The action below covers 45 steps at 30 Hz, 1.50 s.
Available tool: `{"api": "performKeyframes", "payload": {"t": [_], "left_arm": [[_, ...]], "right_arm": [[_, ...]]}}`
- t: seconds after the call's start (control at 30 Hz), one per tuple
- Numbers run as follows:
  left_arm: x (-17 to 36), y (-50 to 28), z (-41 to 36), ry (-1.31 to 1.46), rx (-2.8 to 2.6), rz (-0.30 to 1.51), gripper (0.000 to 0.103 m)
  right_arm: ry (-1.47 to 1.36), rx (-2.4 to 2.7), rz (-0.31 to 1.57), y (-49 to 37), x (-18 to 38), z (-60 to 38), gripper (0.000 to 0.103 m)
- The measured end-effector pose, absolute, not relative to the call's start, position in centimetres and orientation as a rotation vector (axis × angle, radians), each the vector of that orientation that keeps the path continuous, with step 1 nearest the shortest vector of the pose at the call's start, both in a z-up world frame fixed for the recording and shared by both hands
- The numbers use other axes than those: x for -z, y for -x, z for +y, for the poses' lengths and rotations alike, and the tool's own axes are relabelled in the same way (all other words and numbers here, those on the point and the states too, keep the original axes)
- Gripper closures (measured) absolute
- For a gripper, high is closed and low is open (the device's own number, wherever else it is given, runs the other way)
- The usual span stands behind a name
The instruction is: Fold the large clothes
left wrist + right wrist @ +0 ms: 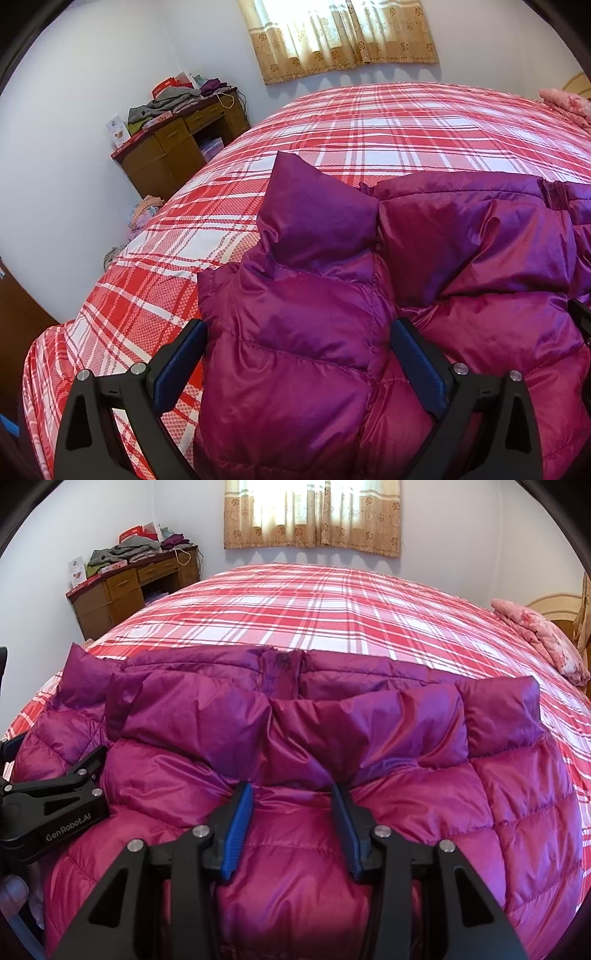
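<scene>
You are facing a bed (332,602) that fills most of a small bedroom, its cover a red, pink and white plaid. Behind it is a plain pale wall with a short tan patterned curtain (312,515) glowing with daylight. In the far left corner stands a brown wooden counter (122,590) with drawers, piled with folded clothes (129,550) and red boxes. A pink floral pillow (543,638) lies at the bed's right edge.

On the near part of the bed lies a shiny magenta down jacket (480,794), quilted and puffy, spread wide with its collar toward the far wall and its zipper running down the middle.

Your right gripper (291,794), with blue-padded fingers, is partly closed and pinching a bulge of the jacket's fabric at the centre, just below the collar.

Your left gripper (297,343) sits at the jacket's left side. Its fingers stand wide apart on either side of a thick padded section; you cannot tell for sure whether the pads press on it.
</scene>
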State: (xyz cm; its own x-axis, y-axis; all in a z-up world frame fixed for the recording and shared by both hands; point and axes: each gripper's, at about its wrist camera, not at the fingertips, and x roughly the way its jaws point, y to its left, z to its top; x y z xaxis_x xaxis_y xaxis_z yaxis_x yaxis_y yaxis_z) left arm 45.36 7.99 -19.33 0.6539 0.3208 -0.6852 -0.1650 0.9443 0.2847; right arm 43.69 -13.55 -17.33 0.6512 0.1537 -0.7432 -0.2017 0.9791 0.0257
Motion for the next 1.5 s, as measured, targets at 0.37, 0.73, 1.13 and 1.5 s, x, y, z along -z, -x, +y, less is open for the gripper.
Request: {"api": "performKeyframes", "payload": {"t": [0.37,0.73,1.13,1.5], "left_arm": [[19.3,-45.3,7.8,-0.209,-0.282,0.812,0.003],[19.4,-45.3,7.8,-0.209,-0.282,0.811,0.003],[14.7,-37.0,11.8,-0.083,-0.202,0.784,0.003],[18.9,-33.1,16.1,0.116,-0.211,0.855,0.003]], "right_arm": [[0.067,-0.201,0.841,-43.8,17.3,-13.6,0.055],[0.070,-0.201,0.841,-43.9,17.4,-13.6,0.055],[0.071,-0.206,0.786,-37.8,14.5,-16.3,0.034],[0.206,-0.123,0.758,-33.7,16.9,-15.9,0.029]]}}
